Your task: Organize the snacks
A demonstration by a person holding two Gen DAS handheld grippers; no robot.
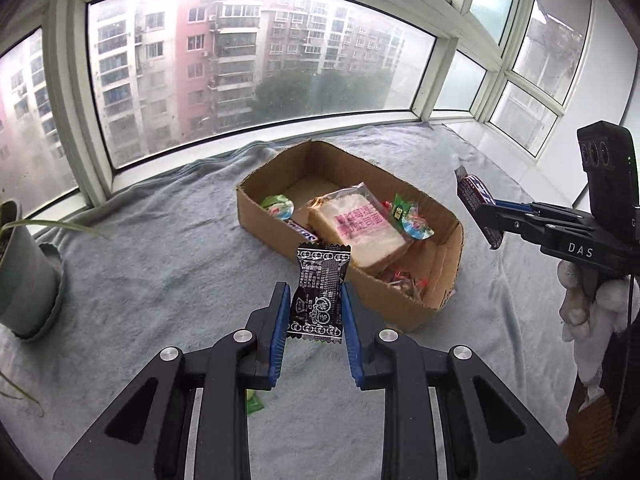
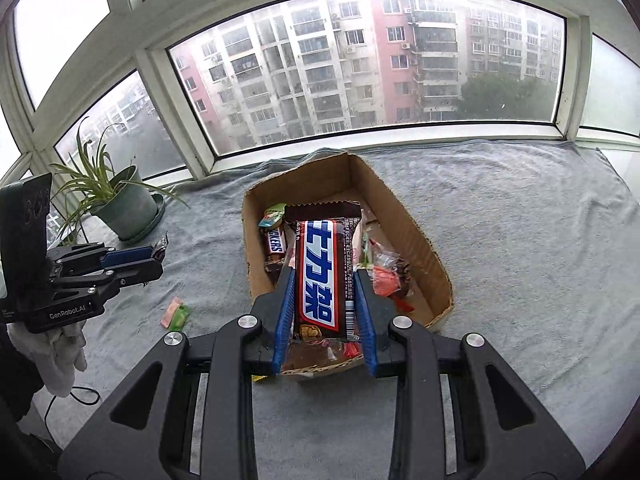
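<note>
My left gripper (image 1: 315, 294) is shut on a small black snack packet (image 1: 319, 292), held above the grey towel just in front of the cardboard box (image 1: 404, 308). My right gripper (image 2: 325, 278) is shut on a brown chocolate bar (image 2: 322, 276) with a blue and white label, hovering over the near end of the cardboard box (image 2: 416, 224). That box holds a wrapped toast slice (image 1: 354, 226), another chocolate bar (image 2: 275, 245) and several small sweets. Each gripper shows in the other view: the right gripper (image 1: 478, 210) at the right, the left gripper (image 2: 158, 252) at the left.
A potted plant (image 2: 120, 200) stands at the far left by the window; its pot (image 1: 24, 280) is near my left gripper. A green and pink sweet (image 2: 176, 314) lies loose on the grey towel (image 2: 520, 240). White gloved hands (image 1: 588, 304) hold the grippers.
</note>
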